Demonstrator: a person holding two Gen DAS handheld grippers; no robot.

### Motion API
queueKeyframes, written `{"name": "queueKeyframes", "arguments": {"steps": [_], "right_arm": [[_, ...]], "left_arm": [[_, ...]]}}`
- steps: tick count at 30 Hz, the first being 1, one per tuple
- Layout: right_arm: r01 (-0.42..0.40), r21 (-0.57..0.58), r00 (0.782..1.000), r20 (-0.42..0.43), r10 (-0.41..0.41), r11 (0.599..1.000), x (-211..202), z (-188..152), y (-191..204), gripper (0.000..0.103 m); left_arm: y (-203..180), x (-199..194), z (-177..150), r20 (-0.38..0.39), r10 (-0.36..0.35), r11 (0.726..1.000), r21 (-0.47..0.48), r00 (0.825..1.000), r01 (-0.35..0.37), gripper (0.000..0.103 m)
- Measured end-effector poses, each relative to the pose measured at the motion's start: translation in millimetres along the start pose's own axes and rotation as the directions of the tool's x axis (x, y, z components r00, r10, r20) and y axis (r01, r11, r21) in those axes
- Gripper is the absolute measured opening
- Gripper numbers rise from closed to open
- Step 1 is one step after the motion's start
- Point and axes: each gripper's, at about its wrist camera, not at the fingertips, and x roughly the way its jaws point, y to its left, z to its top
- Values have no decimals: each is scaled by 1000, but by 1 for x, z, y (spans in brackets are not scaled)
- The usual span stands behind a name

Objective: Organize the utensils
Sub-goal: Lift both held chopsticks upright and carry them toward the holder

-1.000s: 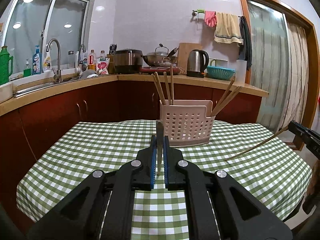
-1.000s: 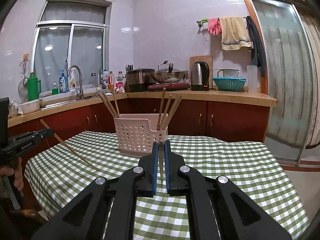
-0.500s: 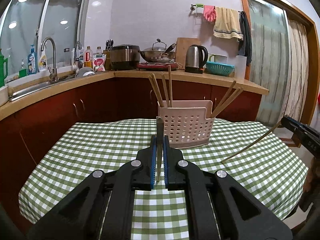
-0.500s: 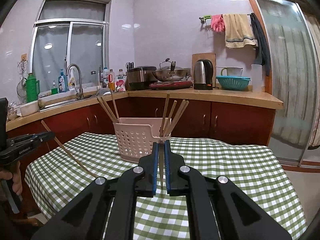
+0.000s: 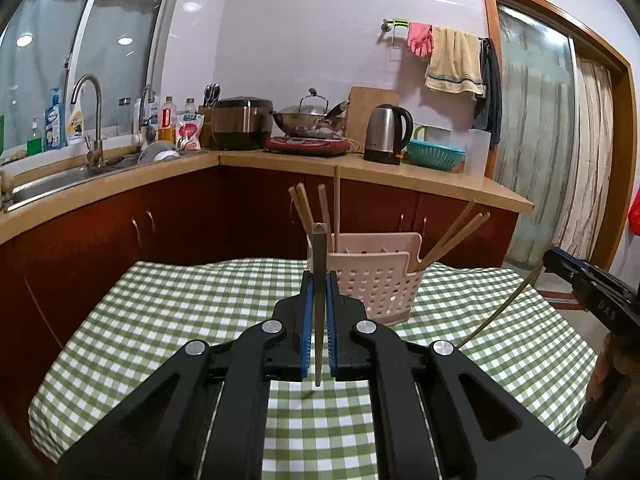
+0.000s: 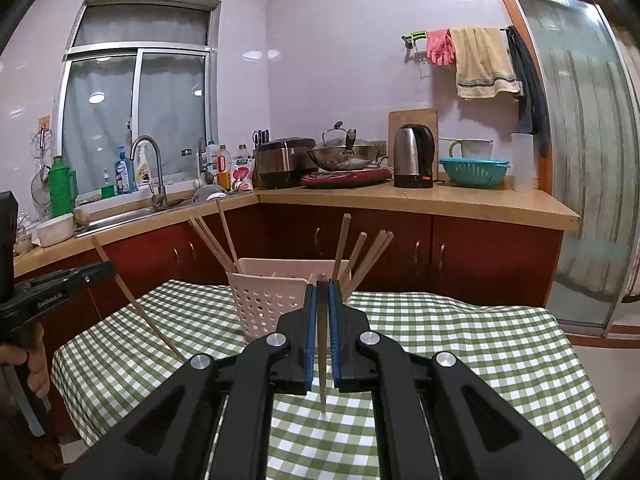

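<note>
A white perforated utensil basket (image 5: 376, 284) (image 6: 264, 300) stands on the green checked tablecloth (image 5: 180, 312), with several wooden chopsticks (image 5: 320, 208) (image 6: 360, 256) leaning in it. My left gripper (image 5: 319, 280) is shut on one chopstick (image 5: 318, 340), held upright between the blue pads, just short of the basket. My right gripper (image 6: 322, 288) is shut on another chopstick (image 6: 322, 360) in the same way. Each gripper shows in the other's view: the right gripper (image 5: 592, 292) with its slanting stick (image 5: 500, 308), the left gripper (image 6: 52, 292) with its stick (image 6: 136, 304).
Behind the table runs a wooden counter (image 6: 440, 200) over red cabinets, with a sink and tap (image 5: 92, 120), rice cooker (image 6: 284, 160), wok, kettle (image 5: 386, 134) and teal colander. A hand (image 6: 28, 364) grips the left tool. A glass door stands at the right.
Both grippers have risen and come a little nearer to the basket, which sits lower and larger in both views. Each stays shut on its chopstick.
</note>
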Motion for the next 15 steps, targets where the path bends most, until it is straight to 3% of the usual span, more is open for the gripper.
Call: {"name": "queueKeyframes", "arguments": {"steps": [15], "right_arm": [[-38, -3, 997, 70, 38, 999, 2, 36, 4, 7]], "left_arm": [[-17, 0, 41, 95, -45, 999, 12, 994, 44, 7]]}}
